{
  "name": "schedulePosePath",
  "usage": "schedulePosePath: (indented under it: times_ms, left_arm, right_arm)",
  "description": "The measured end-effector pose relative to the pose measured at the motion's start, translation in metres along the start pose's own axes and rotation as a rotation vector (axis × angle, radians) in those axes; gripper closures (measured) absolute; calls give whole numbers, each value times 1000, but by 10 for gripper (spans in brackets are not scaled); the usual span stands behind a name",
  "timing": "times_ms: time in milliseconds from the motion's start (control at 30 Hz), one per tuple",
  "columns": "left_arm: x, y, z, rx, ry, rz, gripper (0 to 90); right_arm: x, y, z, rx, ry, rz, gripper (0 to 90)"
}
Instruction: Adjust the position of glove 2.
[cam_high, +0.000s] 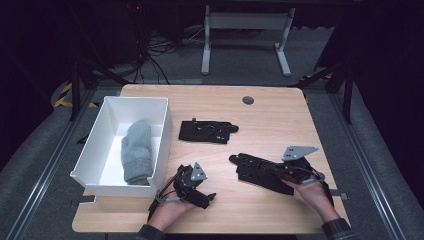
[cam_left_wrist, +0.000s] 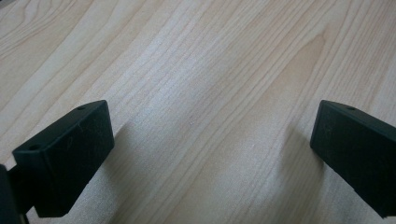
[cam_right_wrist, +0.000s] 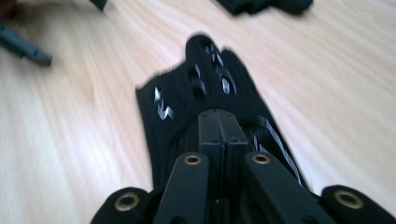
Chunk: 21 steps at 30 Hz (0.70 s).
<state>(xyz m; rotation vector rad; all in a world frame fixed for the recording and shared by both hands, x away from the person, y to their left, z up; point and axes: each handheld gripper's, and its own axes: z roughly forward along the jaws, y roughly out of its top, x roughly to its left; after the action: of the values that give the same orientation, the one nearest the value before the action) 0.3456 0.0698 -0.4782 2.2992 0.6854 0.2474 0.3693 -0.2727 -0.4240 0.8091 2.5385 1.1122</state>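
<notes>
Two black gloves (cam_high: 265, 171) on the desk (cam_high: 270, 120), right of the white bin (cam_high: 100, 150) | my right claw (cam_high: 272, 172) pinches the nearer glove at its cuff | left claw (cam_high: 205, 197) spread, empty, beside the bin | glove looks light, limp; I judge the cuff hem the best hold | grey sock (cam_high: 137, 150) in bin

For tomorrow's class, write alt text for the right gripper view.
The right claw, jaws pressed together, pinches the near edge of a black glove lying on a light wooden table. Another black glove lies farther off.
</notes>
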Motion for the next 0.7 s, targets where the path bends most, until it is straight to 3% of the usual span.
schedulePosePath:
  times_ms: [133,200,233,300,467,500,600,633,700]
  left_arm:
    - [0,0,0,0,-1,0,0]
    - [0,0,0,1,-2,0,0]
    - [0,0,0,1,-2,0,0]
    - [0,0,0,1,-2,0,0]
    - [0,0,0,1,-2,0,0]
    - [0,0,0,2,-4,-1,0]
    - [0,0,0,1,-4,-1,0]
    - [0,0,0,2,-4,-1,0]
    - [0,0,0,3,-3,1,0]
  right_arm:
    - [-2,18,19,-21,20,-18,900]
    - [-2,32,38,-17,21,-36,900]
    - [-2,32,38,-17,21,-36,900]
    - [-1,40,56,6,21,-52,900]
    - [-2,42,77,40,32,-54,900]
    - [-2,41,85,68,19,-70,900]
    - [-3,40,87,70,11,-62,900]
    - [-7,39,85,73,-24,-59,900]
    - [-10,38,84,74,-31,-52,900]
